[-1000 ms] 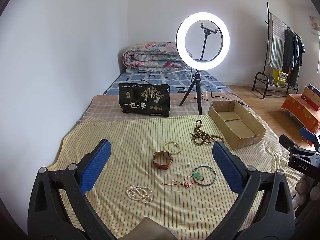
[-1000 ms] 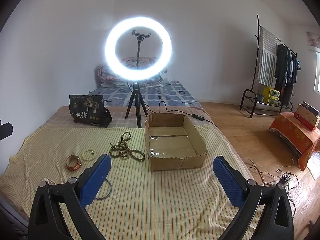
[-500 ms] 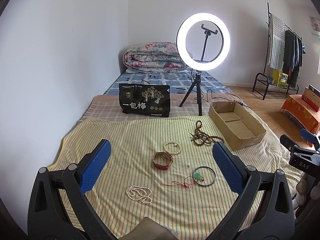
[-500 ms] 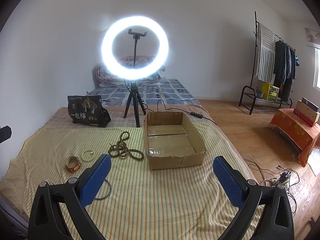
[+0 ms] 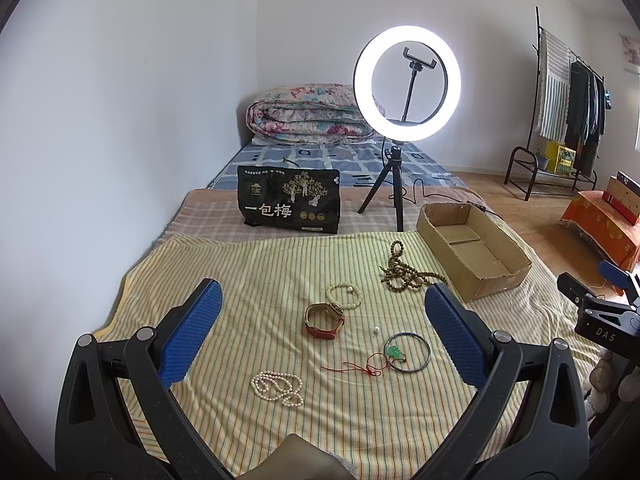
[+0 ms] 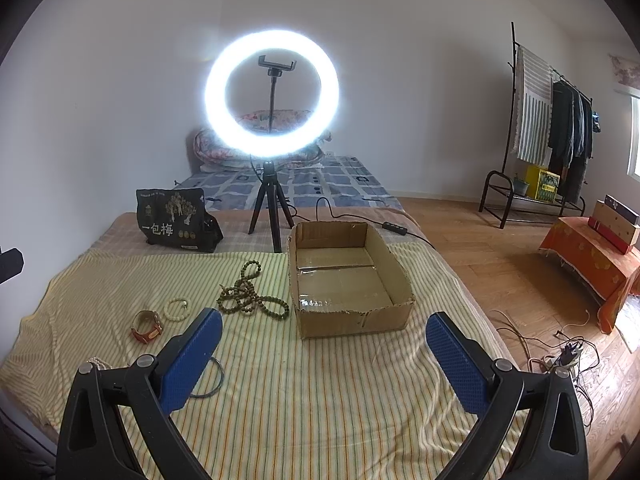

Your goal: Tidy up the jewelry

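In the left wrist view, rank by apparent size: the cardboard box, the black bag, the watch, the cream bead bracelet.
1. Cardboard box and black bag: close in apparent size, so no firm order between them.
2. Watch.
3. Cream bead bracelet, only slightly smaller than the watch and lying a little farther back.

Soft, even daylight fills both views. The glowing white ring light on its black tripod (image 6: 272, 92) blooms with glare in the right view. Fisheye bending and dark vignetting mark the edges; focus is sharp.
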A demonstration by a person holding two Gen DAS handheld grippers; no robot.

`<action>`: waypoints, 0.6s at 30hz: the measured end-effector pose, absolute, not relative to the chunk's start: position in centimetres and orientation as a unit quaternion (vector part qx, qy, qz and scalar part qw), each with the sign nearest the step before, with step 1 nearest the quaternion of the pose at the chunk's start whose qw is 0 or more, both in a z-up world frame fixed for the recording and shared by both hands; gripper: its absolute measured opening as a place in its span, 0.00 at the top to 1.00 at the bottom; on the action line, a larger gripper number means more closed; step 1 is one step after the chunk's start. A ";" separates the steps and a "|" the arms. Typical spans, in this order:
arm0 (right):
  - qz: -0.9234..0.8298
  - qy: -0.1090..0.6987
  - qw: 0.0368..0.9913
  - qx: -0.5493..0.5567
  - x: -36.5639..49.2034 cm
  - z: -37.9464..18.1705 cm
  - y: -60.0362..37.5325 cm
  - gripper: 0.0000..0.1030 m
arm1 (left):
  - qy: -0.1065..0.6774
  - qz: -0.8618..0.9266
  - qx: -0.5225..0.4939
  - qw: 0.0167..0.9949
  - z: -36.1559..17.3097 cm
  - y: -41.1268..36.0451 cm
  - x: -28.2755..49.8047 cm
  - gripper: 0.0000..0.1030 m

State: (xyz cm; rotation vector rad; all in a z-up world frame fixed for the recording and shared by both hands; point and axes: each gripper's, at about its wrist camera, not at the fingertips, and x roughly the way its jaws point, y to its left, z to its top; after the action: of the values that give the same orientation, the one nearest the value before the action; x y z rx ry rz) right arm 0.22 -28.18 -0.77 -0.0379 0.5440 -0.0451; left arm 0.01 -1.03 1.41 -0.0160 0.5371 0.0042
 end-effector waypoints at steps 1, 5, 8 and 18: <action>-0.022 0.269 0.963 -0.019 0.2 -0.8 -28.2 0.00 | 0.265 0.002 -0.007 0.964 1.4 -1.0 0.0 0.00; -0.022 0.270 0.962 -0.019 0.2 -0.8 -28.1 0.00 | 0.266 0.002 -0.007 0.964 1.4 -1.0 0.0 0.00; -0.021 0.271 0.962 -0.019 0.3 -0.8 -28.1 0.00 | 0.267 0.001 -0.007 0.964 1.5 -1.2 0.1 0.00; -0.019 0.275 0.961 -0.019 0.4 -1.1 -28.1 0.00 | 0.267 0.003 -0.007 0.964 1.2 -1.3 0.1 0.00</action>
State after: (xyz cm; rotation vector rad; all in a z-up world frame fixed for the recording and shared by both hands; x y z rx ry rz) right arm 0.36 -28.05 -1.06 -0.0385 0.5563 -0.0389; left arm 0.06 -1.29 1.24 -0.0144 0.5413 0.0051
